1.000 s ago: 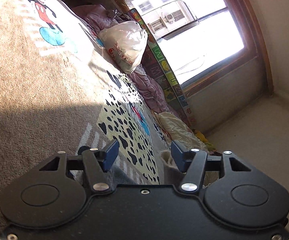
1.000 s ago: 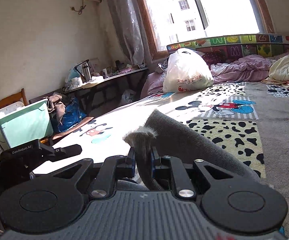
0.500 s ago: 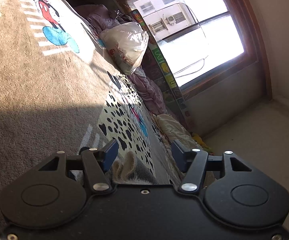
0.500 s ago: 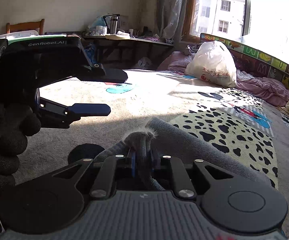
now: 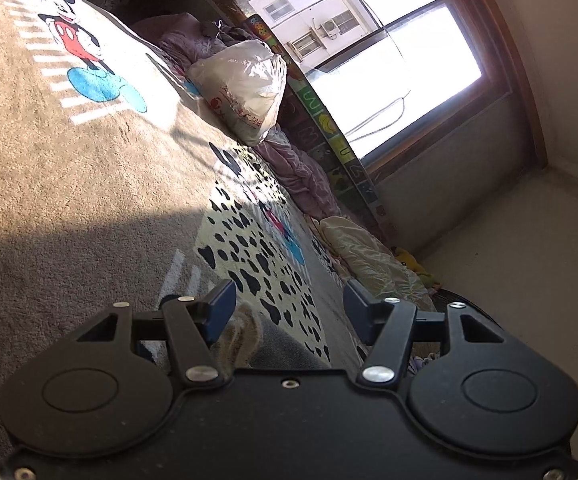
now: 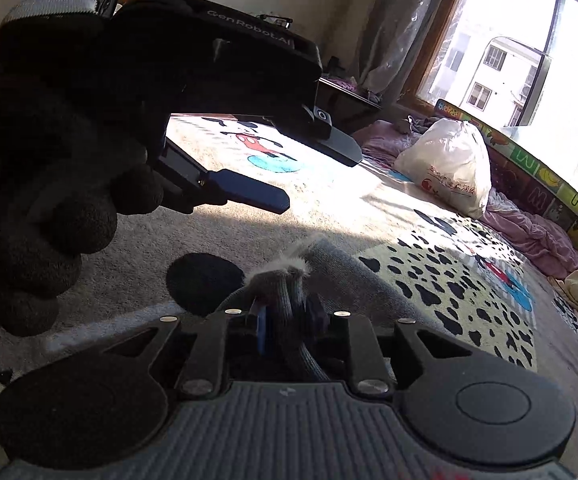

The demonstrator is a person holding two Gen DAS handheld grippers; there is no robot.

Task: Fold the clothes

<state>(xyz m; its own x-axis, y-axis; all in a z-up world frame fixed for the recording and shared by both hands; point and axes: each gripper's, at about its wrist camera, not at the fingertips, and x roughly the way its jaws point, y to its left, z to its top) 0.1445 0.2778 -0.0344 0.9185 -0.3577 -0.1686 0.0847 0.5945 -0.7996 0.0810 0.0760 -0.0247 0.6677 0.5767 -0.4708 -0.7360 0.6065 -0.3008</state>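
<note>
A grey knitted garment [image 6: 329, 268] with a fuzzy edge lies on the cartoon-print blanket [image 6: 429, 248]. My right gripper [image 6: 287, 316] is shut on a bunched fold of it, and the cloth stands up between the fingers. In the left wrist view the same garment [image 5: 273, 344] shows just beyond the body, its pale fuzzy edge beside the left finger. My left gripper [image 5: 289, 308] is open, with nothing pinched. In the right wrist view the left gripper [image 6: 301, 176], held by a black-gloved hand [image 6: 41, 216], hovers above and left of the garment.
A full white plastic bag [image 6: 447, 168] sits on the blanket near the window. Crumpled pink bedding [image 6: 529, 232] and a cream quilt [image 5: 365, 256] lie along a colourful alphabet mat [image 5: 341, 148] against the wall. A desk with clutter [image 6: 345, 88] stands beyond the bed.
The left gripper has come closer over the garment and now looms large in the right wrist view. The garment's fuzzy edge shows more between the left fingers. The right gripper keeps its hold.
</note>
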